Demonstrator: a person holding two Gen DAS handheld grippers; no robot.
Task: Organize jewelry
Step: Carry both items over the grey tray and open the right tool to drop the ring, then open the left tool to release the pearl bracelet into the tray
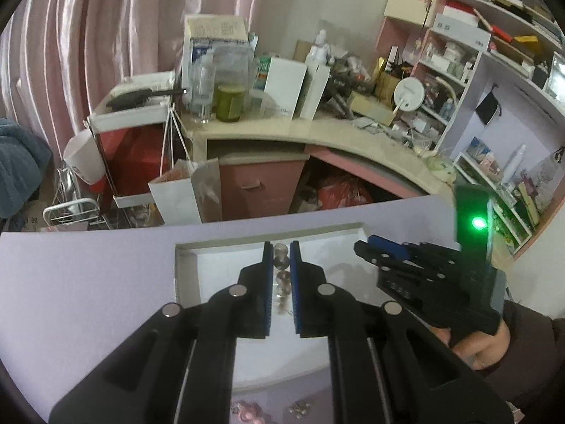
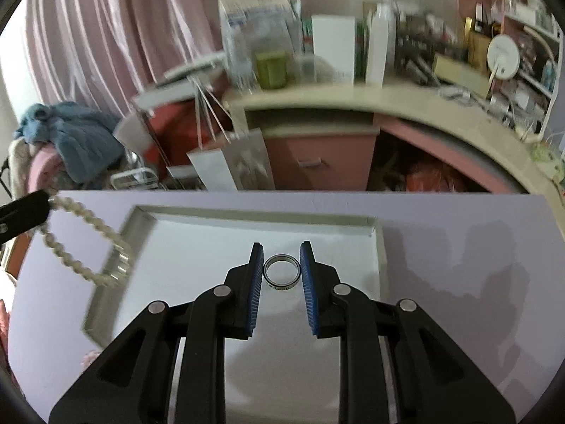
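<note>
My left gripper (image 1: pixel 281 249) is shut on a pearl bead bracelet (image 1: pixel 281 284) that hangs between its blue pads over the shallow white tray (image 1: pixel 183 258). In the right wrist view the same bracelet (image 2: pixel 84 240) dangles from the left fingers (image 2: pixel 21 212) above the tray's left rim (image 2: pixel 106 272). My right gripper (image 2: pixel 281 265) holds a silver ring (image 2: pixel 281 272) between its blue pads above the tray's white floor (image 2: pixel 212 247). The right gripper also shows in the left wrist view (image 1: pixel 374 247) at the tray's right side.
The tray sits on a lilac tabletop (image 2: pixel 459 247). Pink and silver trinkets (image 1: pixel 247 411) lie on it near the front. Beyond the far edge stand a cluttered desk (image 1: pixel 317 130), a paper bag (image 1: pixel 183 194) and shelves (image 1: pixel 494 70).
</note>
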